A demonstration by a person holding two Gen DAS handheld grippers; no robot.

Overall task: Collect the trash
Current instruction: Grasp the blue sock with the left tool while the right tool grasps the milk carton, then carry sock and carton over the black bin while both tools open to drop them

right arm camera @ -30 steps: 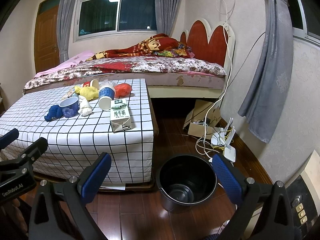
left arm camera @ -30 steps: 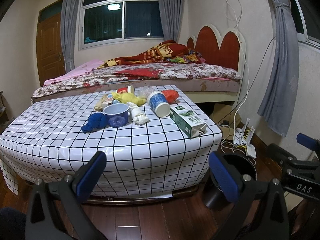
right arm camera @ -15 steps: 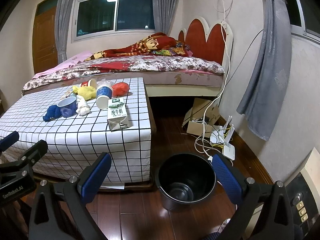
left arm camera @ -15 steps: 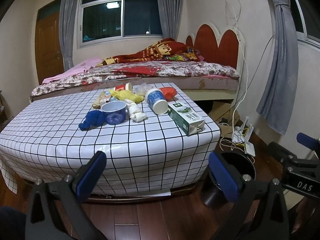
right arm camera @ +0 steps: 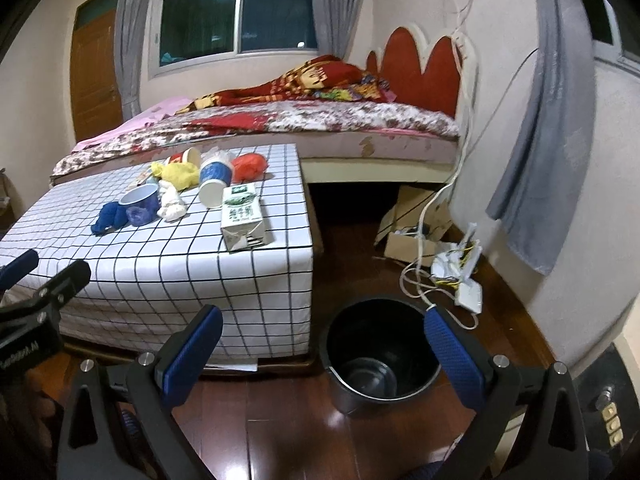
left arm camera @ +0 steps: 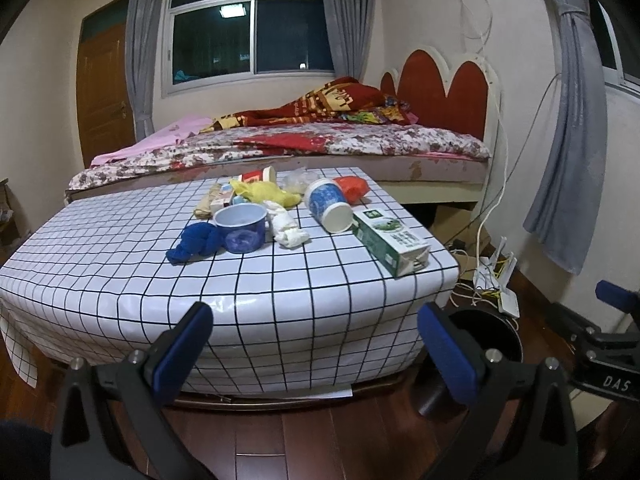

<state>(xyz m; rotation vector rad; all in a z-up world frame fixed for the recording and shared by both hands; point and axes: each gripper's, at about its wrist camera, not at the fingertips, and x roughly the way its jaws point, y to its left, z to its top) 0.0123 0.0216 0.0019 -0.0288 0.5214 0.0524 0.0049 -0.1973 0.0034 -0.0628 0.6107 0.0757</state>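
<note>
Left gripper (left arm camera: pixel 316 344) spread wide, empty, low centre of frame, aimed at table (left arm camera: pixel 100 280). Trash heap mid-frame above; milk carton (left arm camera: pixel 390 242) nearest, long axis slanting toward lower right corner. Right gripper (right arm camera: pixel 324 346) likewise wide, empty, over black bin (right arm camera: pixel 376 354); bin half hidden in left view.
</note>
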